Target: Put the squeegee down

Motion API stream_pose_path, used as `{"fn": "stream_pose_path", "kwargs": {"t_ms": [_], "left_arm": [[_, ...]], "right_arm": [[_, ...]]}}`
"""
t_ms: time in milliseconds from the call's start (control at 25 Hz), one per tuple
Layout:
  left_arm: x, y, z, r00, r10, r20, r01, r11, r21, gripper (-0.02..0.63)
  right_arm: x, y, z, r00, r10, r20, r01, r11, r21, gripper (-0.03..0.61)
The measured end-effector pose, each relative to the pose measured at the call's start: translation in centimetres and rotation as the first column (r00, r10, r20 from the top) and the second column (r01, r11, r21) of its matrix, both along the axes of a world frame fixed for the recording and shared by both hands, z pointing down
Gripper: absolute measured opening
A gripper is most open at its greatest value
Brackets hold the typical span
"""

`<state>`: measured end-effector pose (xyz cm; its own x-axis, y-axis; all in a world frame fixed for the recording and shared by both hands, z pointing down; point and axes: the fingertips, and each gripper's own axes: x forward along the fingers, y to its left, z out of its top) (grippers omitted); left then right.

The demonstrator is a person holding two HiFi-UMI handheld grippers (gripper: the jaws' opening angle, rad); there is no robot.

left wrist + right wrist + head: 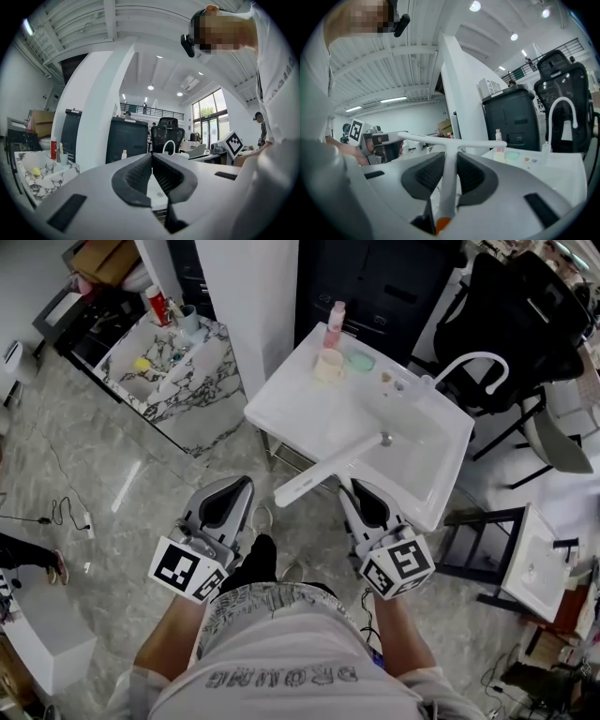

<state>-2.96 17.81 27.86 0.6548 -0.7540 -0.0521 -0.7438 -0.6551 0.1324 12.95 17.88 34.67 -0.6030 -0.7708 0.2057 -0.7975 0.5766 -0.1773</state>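
A white squeegee point(328, 468) with a long blade and an orange-tipped handle point(449, 183) is held in front of me, at the near edge of the white sink point(300, 418). My right gripper point(350, 487) is shut on its handle, and the blade point(454, 141) lies crosswise just past the jaws point(449, 164). The blade hangs level, partly over the basin and partly over the floor. My left gripper point(244, 486) stays beside it to the left over the floor, its jaws point(152, 161) shut with nothing in them.
On the sink's far rim stand a pink bottle point(334, 324), a cup point(329, 365) and a green dish point(360, 361); a curved faucet point(473, 362) is at its right. A marble counter point(202, 423), a white pillar point(253, 296) and a black chair point(525, 315) surround it.
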Motion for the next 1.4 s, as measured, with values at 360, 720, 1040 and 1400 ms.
{"fn": "stream_pose_path", "kwargs": {"t_ms": [360,720,1040,1400], "left_arm": [[-1.4,-4.5,0.8,1.000,0.014,-0.003,-0.014,1.000,-0.012,0.021],[-3.2,-9.6,1.7,0.999,0.033,-0.007,-0.034,0.999,-0.037,0.021],[-5.1,-14.0,1.6,0.998,0.054,-0.017,-0.055,0.998,-0.043,0.021],[-7.6,-18.9,1.5,0.997,0.073,-0.031,-0.075,0.996,-0.049,0.021]], "right_arm": [[-1.3,-4.0,1.0,1.000,0.015,-0.007,-0.015,1.000,-0.017,0.092],[-3.1,-8.7,1.7,1.000,0.027,-0.016,-0.027,0.999,-0.041,0.092],[-4.9,-12.5,1.6,0.999,0.043,-0.034,-0.045,0.997,-0.056,0.092],[-7.3,-16.8,1.3,0.997,0.061,-0.054,-0.064,0.996,-0.062,0.092]]}}
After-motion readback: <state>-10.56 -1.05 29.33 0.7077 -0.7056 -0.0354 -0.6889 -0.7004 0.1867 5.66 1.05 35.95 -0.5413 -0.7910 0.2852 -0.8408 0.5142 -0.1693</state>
